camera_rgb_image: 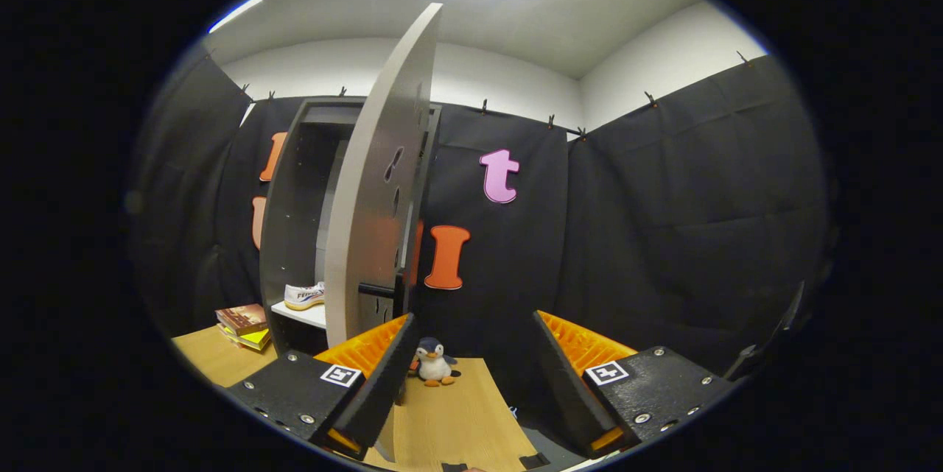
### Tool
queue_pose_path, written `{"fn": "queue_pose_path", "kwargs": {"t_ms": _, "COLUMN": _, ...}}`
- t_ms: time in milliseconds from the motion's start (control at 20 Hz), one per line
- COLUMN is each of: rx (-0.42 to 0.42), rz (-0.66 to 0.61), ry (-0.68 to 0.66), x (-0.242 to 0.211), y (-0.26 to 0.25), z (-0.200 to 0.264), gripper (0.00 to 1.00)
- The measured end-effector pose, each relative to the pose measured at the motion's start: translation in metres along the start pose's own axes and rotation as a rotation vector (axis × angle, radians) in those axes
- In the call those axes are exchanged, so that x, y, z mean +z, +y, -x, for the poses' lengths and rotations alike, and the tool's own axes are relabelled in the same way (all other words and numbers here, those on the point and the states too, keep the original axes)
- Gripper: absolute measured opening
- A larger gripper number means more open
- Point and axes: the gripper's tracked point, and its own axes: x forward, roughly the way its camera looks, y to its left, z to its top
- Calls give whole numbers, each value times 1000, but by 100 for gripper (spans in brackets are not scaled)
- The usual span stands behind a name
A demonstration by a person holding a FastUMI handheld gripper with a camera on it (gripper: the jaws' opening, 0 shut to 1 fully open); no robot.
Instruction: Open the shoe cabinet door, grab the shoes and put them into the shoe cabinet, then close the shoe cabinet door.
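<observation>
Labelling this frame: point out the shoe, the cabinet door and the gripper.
shoe point(306, 296): gripper view, on its side, resting on the cabinet shelf.
cabinet door point(372, 207): gripper view, on its open face.
gripper point(471, 369): gripper view, midway between its open fingertips, nothing held.

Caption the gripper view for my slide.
Open gripper beside grey cabinet door swung open, white shoe on shelf inside.

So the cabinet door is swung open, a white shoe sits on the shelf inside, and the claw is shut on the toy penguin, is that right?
Not quite. In the gripper view the claw is open and holds nothing; the toy penguin stands on the wooden surface beyond its fingers, untouched. The rest holds: the cabinet door is swung open and a white shoe sits on the shelf inside.
</observation>
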Motion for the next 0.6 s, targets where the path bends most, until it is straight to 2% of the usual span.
{"fn": "queue_pose_path", "kwargs": {"t_ms": 100, "rx": 51, "rz": -12, "ry": 15, "x": -6, "y": 7, "z": -5, "gripper": 95}}
{"fn": "queue_pose_path", "kwargs": {"t_ms": 400, "rx": 88, "rz": -33, "ry": 30, "x": -13, "y": 17, "z": -12, "gripper": 92}}
{"fn": "queue_pose_path", "kwargs": {"t_ms": 600, "rx": 110, "rz": 10, "ry": 19, "x": -9, "y": 29, "z": -10, "gripper": 90}}
